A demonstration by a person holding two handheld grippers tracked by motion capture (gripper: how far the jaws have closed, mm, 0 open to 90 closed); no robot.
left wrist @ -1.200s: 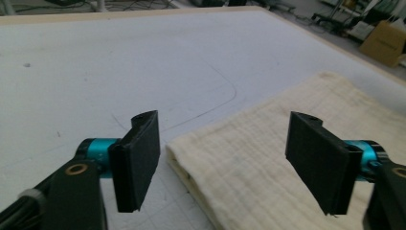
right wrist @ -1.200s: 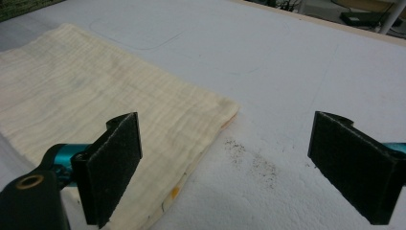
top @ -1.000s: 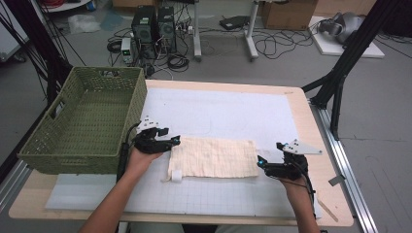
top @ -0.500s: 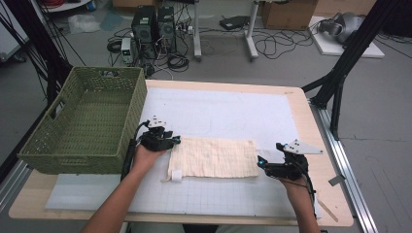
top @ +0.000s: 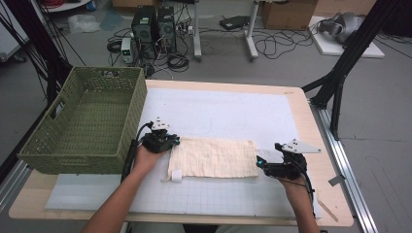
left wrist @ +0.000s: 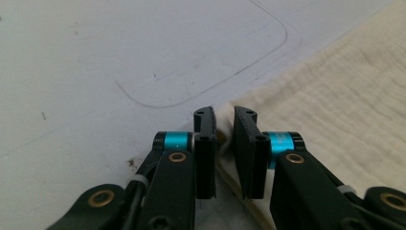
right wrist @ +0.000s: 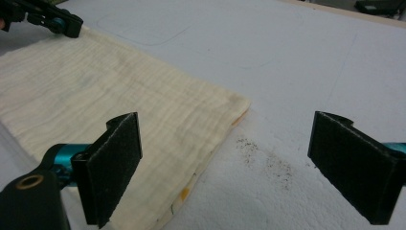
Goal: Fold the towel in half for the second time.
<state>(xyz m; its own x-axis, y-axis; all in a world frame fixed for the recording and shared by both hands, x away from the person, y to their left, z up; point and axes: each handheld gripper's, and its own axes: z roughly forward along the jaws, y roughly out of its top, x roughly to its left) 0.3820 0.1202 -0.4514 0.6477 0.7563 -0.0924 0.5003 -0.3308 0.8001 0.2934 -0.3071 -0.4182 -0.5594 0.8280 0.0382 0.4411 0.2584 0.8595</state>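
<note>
Cream cloth [top: 213, 158] lies flat on the white mat [top: 233, 111], toward the table's [top: 311, 121] near edge, about midway between its left and right edges. Your left gripper [top: 165, 141] sits at the cloth's far-left corner; its jaws have just been closing and now stand nearly together over that corner's edge, a thin gap left, so I can't tell if the pads pinch the fabric. Your right gripper [top: 258, 164] is at the cloth's right edge, jaws spread wide, straddling the near-right corner, holding nothing. Green wicker basket [top: 82, 126] sits at the table's left edge, just beside your left hand.
</note>
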